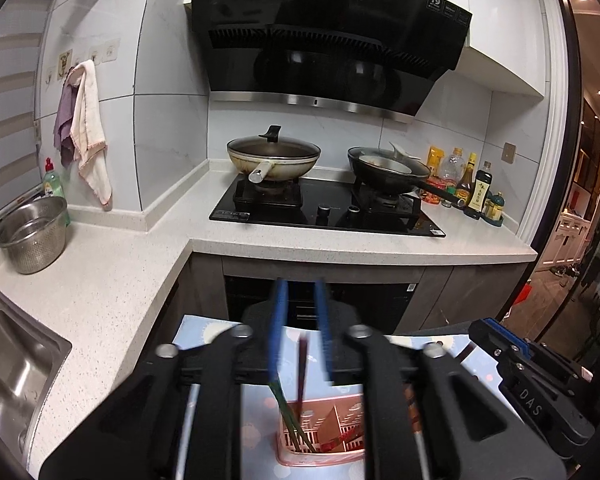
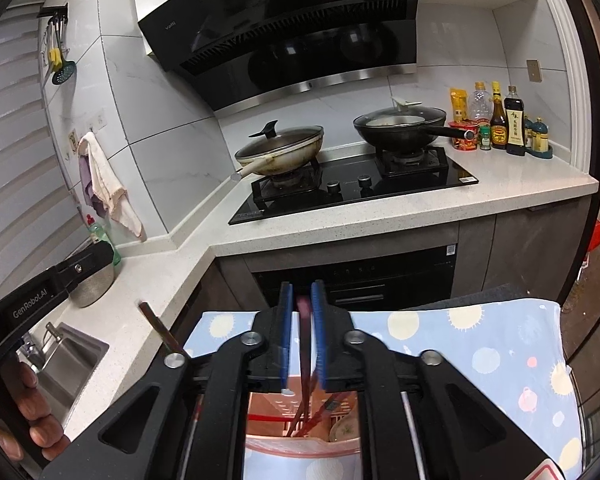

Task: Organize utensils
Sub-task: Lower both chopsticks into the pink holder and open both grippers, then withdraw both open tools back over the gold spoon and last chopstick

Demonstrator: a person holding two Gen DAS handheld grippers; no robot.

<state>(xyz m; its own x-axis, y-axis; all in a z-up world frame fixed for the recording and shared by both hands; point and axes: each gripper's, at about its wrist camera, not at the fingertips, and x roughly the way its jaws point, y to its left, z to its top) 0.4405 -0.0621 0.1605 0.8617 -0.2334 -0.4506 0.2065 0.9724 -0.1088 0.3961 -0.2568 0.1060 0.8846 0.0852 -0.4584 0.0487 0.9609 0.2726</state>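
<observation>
Below both grippers stands one pink holder (image 1: 320, 436) near the table edge. The left gripper (image 1: 300, 336) is released around a dark chopstick (image 1: 302, 368); the right gripper (image 2: 302, 328) is loose around a red pair (image 2: 306, 360).

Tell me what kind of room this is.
A home kitchen, most likely: a gas hob carrying two lidded pans under a black range hood, a steel sink set in the counter, and sauce bottles beside the hob.
</observation>
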